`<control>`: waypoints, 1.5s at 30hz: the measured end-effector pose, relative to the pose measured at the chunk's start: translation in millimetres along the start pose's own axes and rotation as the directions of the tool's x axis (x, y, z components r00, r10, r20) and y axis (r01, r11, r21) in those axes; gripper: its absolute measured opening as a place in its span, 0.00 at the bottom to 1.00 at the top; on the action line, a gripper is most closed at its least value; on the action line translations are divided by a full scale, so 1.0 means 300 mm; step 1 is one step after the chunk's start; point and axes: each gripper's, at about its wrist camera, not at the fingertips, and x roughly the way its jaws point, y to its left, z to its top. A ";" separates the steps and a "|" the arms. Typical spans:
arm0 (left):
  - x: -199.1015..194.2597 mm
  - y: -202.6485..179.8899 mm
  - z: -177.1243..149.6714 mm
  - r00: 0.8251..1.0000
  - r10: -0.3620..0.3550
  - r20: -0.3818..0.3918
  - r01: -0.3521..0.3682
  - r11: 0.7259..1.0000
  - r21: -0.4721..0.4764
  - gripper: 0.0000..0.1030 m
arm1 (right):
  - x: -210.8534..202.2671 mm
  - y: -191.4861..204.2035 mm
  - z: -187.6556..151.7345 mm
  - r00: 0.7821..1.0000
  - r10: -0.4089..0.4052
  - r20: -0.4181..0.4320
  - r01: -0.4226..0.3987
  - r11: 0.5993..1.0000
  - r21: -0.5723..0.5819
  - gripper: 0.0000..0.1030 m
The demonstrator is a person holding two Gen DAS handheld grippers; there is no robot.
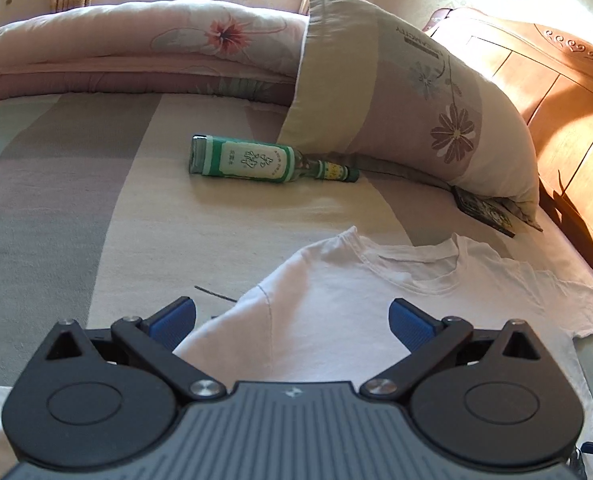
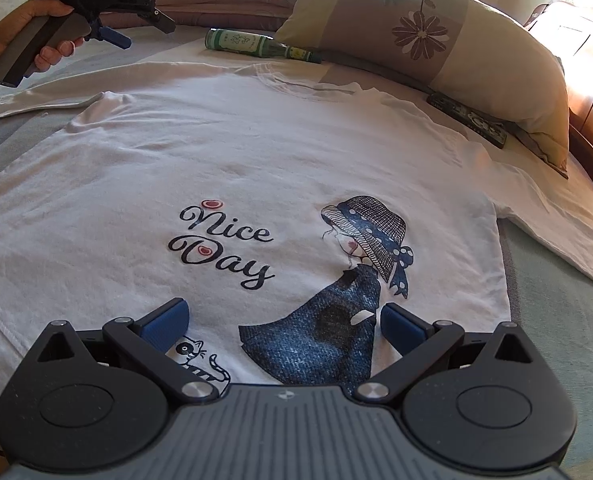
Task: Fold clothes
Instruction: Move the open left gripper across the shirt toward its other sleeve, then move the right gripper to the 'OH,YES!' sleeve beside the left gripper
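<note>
A striped bed (image 1: 96, 208) holds a white T-shirt (image 2: 256, 152) spread flat, print up, collar toward a floral pillow (image 1: 416, 92). A green bottle (image 1: 256, 159) lies beside the pillow. Both tongs are spread wide and empty — the right gripper (image 2: 284, 320) above the hem, the left gripper (image 1: 292, 318) above a sleeve.

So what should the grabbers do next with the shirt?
Probably lower the left gripper onto the sleeve beneath it and pinch. The shirt lies flat and unfolded on the bed, both grippers are open and empty, and the right gripper hovers over the hem.
</note>
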 end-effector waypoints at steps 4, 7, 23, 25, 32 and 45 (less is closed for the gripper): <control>0.065 0.097 0.004 0.998 0.014 -0.068 -0.022 0.992 -0.122 0.99 | 0.004 -0.003 0.003 1.000 0.004 0.000 -0.004 1.000 0.011 1.00; 0.064 0.119 -0.035 0.995 -0.070 -0.070 0.058 0.985 -0.166 0.99 | 0.005 -0.003 0.002 1.000 0.006 0.002 -0.006 1.000 0.012 1.00; 0.007 0.006 -0.213 0.990 -0.113 -0.090 0.115 0.993 0.026 0.99 | 0.009 -0.009 0.001 1.000 0.016 0.004 -0.016 1.000 0.022 1.00; -0.003 0.000 -0.218 0.989 -0.114 -0.098 0.118 0.992 0.034 0.99 | 0.011 -0.011 0.000 1.000 0.018 0.005 -0.018 1.000 0.022 1.00; -0.079 0.037 -0.126 0.996 -0.085 0.025 0.084 0.996 0.042 0.99 | 0.015 -0.013 0.000 1.000 0.023 0.010 -0.023 0.999 0.028 1.00; -0.107 0.089 -0.103 0.997 -0.074 0.034 0.077 0.994 -0.084 0.98 | 0.023 -0.022 0.003 0.999 0.041 0.013 -0.042 0.998 0.036 1.00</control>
